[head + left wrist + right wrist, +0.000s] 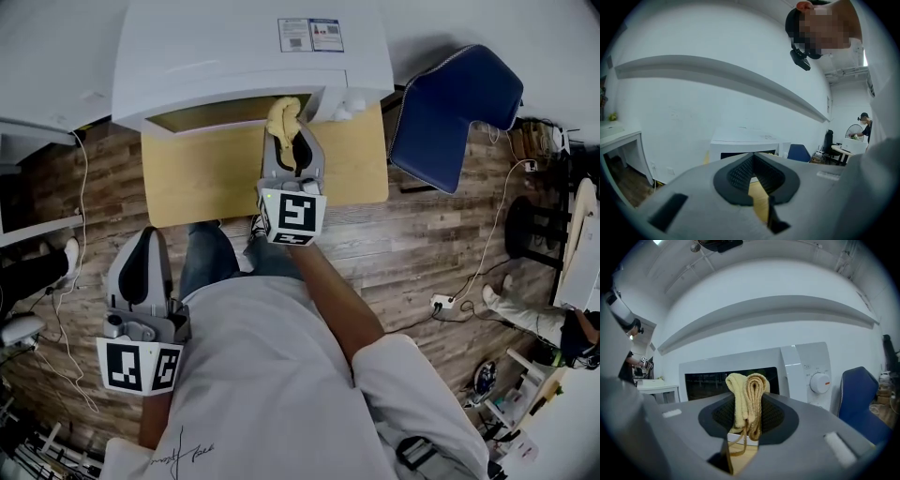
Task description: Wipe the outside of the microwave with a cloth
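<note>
A white microwave (234,52) stands on a small wooden table (206,173). From the right gripper view I see its dark door window (708,380) and a white dial (819,382) on the right panel. My right gripper (289,127) is shut on a folded yellow cloth (281,117), held just in front of the door; the cloth (747,397) sticks up between the jaws. My left gripper (141,267) hangs low by the person's left side, well back from the table, shut with nothing in it. From the left gripper view the microwave (743,143) is small and far off.
A blue chair (450,103) stands right of the table. A white desk edge (28,141) lies at the left. Cables and a power strip (441,302) trail on the wooden floor. Another person sits at the far right (548,323).
</note>
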Tool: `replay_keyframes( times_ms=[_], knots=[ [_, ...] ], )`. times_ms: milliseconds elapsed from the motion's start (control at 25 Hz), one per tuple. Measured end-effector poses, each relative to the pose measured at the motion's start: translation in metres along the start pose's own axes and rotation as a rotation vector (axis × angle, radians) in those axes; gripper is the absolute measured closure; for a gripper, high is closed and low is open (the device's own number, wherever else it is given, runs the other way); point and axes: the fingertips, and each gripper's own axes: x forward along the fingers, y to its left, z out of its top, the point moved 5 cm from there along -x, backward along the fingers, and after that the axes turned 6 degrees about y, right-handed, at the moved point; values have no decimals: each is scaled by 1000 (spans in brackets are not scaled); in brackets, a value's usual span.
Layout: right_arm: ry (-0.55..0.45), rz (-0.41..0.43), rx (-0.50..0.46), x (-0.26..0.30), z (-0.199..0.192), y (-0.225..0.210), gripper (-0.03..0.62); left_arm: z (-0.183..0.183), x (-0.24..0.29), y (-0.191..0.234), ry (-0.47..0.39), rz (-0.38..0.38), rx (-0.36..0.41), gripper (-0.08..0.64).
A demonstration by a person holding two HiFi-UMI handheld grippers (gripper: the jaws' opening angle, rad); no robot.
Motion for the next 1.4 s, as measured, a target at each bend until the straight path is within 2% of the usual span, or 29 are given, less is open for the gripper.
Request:
replay_keyframes(
  times_ms=[440, 640, 840, 1400],
  knots=[
    [23, 150, -20, 12, -5, 47, 476, 0, -3, 14, 6, 36, -22, 566],
    [24, 231, -39, 21, -4, 78, 476, -1, 1, 10, 19, 13, -2, 566],
    [25, 309, -48, 30, -6, 113, 476, 2, -6, 24, 9, 55, -23, 566],
    [46, 480, -114, 46, -12, 175, 476, 5, -14, 51, 2, 132, -52, 566]
  ],
)
